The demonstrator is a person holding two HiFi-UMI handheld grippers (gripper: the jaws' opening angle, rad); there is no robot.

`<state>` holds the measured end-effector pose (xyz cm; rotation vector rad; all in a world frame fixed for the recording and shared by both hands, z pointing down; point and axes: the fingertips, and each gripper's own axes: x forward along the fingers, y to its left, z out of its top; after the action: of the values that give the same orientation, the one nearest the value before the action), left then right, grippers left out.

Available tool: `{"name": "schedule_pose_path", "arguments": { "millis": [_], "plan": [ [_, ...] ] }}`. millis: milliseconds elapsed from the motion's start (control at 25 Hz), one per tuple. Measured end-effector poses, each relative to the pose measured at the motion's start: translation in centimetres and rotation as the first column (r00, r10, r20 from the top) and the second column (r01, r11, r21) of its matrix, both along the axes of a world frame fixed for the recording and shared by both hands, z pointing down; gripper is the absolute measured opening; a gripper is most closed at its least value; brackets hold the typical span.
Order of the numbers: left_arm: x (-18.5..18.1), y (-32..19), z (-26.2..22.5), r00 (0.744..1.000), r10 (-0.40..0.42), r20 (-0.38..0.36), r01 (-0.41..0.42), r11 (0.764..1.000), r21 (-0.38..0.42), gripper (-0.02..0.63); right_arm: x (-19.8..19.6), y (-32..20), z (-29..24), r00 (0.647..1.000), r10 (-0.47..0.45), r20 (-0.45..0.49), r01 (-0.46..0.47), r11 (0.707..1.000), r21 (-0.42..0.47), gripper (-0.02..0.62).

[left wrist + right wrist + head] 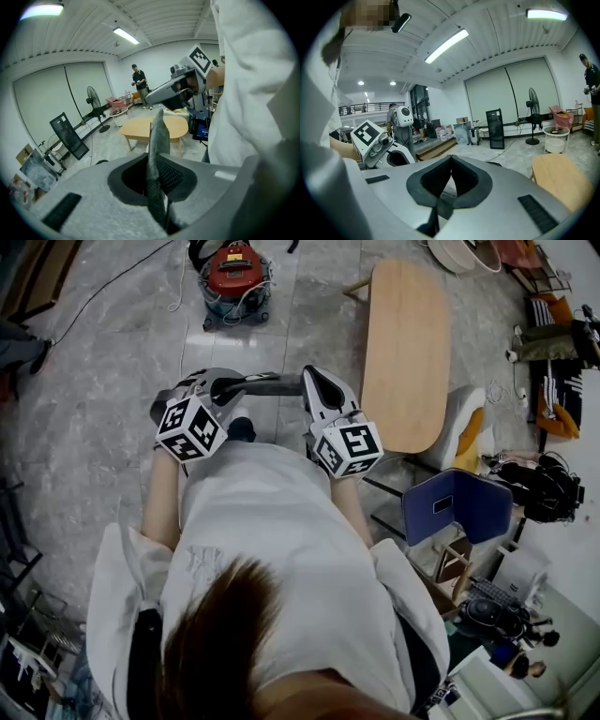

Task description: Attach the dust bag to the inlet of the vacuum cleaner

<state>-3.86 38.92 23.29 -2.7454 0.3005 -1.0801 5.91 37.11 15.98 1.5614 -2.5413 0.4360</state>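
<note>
The red vacuum cleaner (238,279) stands on the grey floor well ahead of me. I hold the grey dust bag (267,383) in front of my body, stretched level between both grippers. My left gripper (228,387) is shut on its left end; in the left gripper view the mesh fabric (157,140) sticks up from between the jaws of that gripper (157,176). My right gripper (309,382) is shut at the bag's right end, and a thin dark strip shows pinched low in its jaws (450,174). Each gripper sees the other across the bag.
A long wooden table (405,352) stands to the right of the vacuum, with a blue chair (459,504) nearer me. Cables trail on the floor by the vacuum. A standing fan (93,101), a black panel (68,136) and a person (139,82) are farther back.
</note>
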Motion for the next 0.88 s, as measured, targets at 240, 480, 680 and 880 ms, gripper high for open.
{"name": "schedule_pose_path", "arguments": {
  "millis": [240,480,680,880],
  "plan": [
    [-1.3,-4.2,-0.5,1.0,0.027,0.011,-0.027,1.0,0.014,0.04,-0.8,-3.8,-1.3,0.999,0.033,0.017,-0.033,0.999,0.014,0.002],
    [-1.9,-5.8,-0.1,1.0,0.01,-0.002,-0.01,1.0,-0.01,0.04,-1.5,-5.7,-1.2,1.0,0.015,0.001,-0.015,1.0,0.008,0.002],
    [-1.8,-6.9,0.7,1.0,-0.021,0.002,0.021,0.999,-0.041,0.04,-1.2,-7.5,0.0,1.0,-0.01,0.006,0.01,1.0,-0.019,0.002],
    [-0.6,-9.4,1.0,0.997,-0.072,0.014,0.073,0.996,-0.053,0.04,-0.3,-11.1,0.5,0.998,-0.059,0.027,0.06,0.998,-0.026,0.002]
  ]
}}
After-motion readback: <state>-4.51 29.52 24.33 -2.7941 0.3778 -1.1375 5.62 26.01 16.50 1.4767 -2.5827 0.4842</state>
